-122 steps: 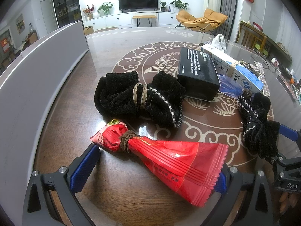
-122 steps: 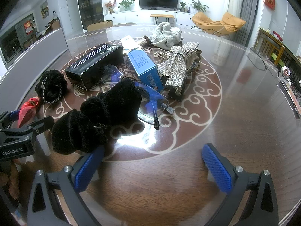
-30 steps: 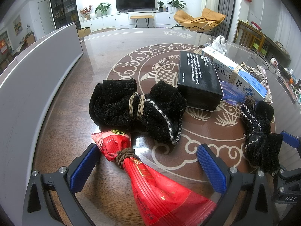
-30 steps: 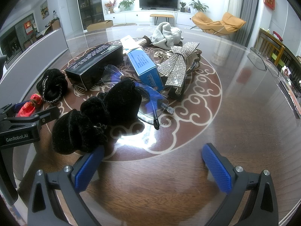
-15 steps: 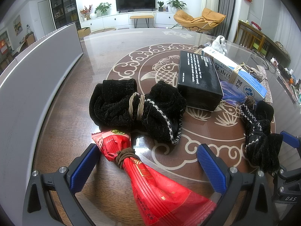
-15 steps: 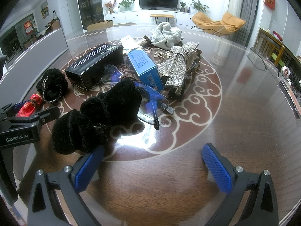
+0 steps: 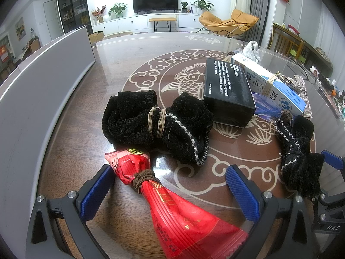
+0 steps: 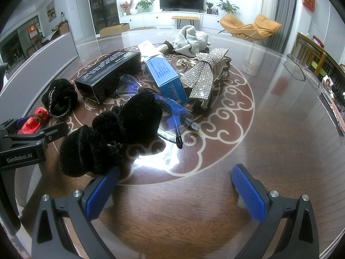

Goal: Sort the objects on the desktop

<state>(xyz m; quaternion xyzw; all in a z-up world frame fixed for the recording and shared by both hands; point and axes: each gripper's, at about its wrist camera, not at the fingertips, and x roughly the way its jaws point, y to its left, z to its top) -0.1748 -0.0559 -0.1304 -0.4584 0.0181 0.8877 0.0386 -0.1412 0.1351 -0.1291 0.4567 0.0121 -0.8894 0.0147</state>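
The dark wooden table (image 8: 269, 129) with its pale cloud-and-fish inlay carries everything, and a long grey panel (image 7: 43, 82) stands along its left edge. Two boxes lie closed near the centre, contents unseen: a black box (image 7: 228, 92) with white lettering and, touching its right side, a blue-and-white box (image 8: 165, 77) tied with twine. A sequinned silver bow (image 8: 202, 75) lies against the blue box, and a grey knitted cloth (image 8: 189, 40) sits beyond both, toward the far edge. Clear blue-tinted glasses (image 8: 172, 116) lie in front of the boxes, partly under a black velvet bundle (image 8: 112, 133). There are two such bundles — the second black velvet bundle (image 7: 155, 123), bound with tan cord, lies nearer the left edge. One red snack packet (image 7: 172, 207), tied with brown cord, lies at the near edge between the wide-open jaws of the left gripper (image 7: 168, 190), untouched by either pad. The right gripper (image 8: 174, 190) is also wide open over bare wood — empty.
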